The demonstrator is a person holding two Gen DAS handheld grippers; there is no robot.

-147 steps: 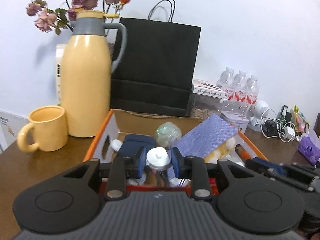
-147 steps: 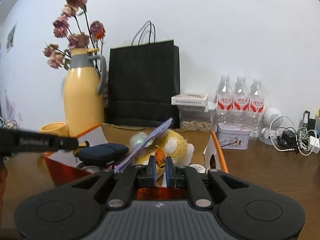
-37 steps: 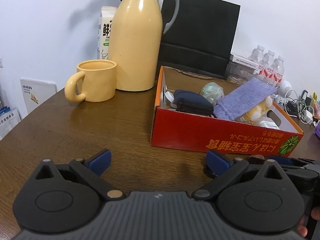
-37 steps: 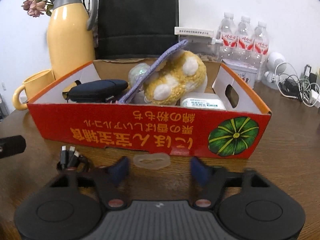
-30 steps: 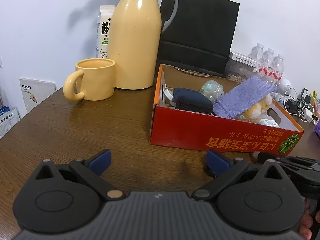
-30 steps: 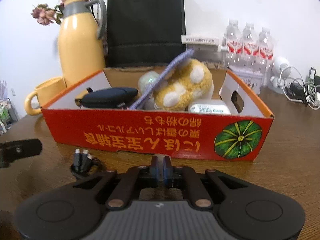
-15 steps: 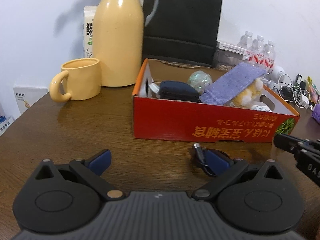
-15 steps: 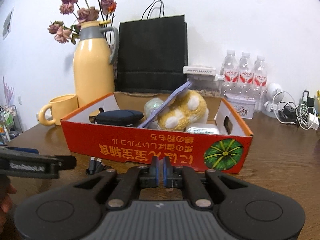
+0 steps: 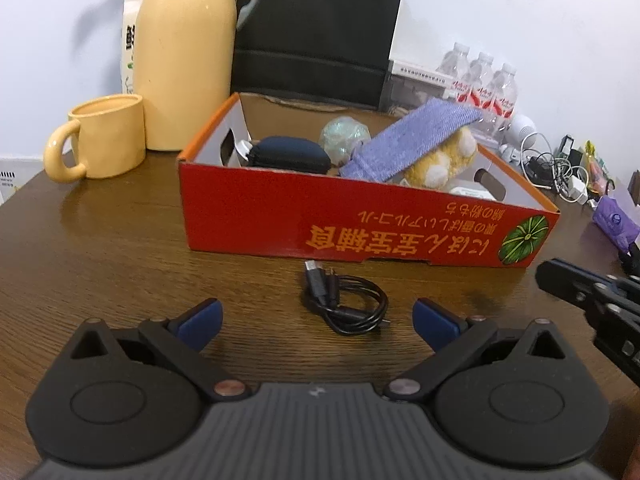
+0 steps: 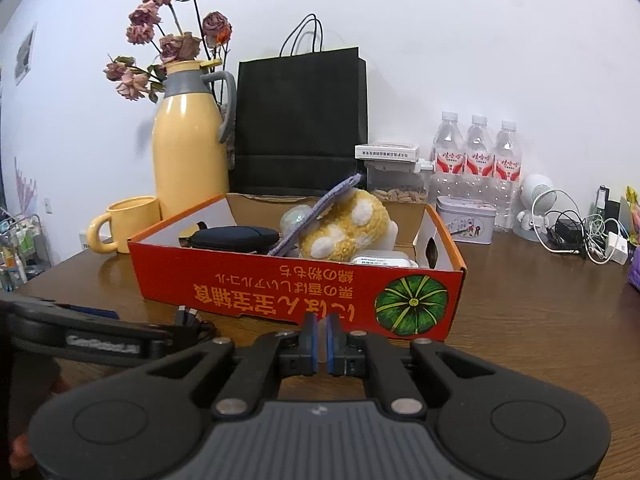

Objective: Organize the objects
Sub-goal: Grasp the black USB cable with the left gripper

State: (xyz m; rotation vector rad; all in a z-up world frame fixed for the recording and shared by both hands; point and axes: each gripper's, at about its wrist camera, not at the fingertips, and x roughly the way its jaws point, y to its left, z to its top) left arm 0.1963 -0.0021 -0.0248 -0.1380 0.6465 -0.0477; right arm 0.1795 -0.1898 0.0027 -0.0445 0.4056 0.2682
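Box (image 9: 248, 216) is holding most items; cable (image 9: 344, 300) is lying on bench (image 9: 100, 248). Left gripper (image 9: 316, 322) is gaping wide, empty; right gripper (image 10: 319, 340) is pinching sth clear, approx. flat.

Coiled black cable (image 9: 345, 295) lies before the red box (image 9: 360, 216).

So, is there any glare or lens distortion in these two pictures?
Left wrist view: soft glare on the table left of the red box, whose edges bow; the cable is sharp. Right wrist view: dark rounded corners, the black bag leans.
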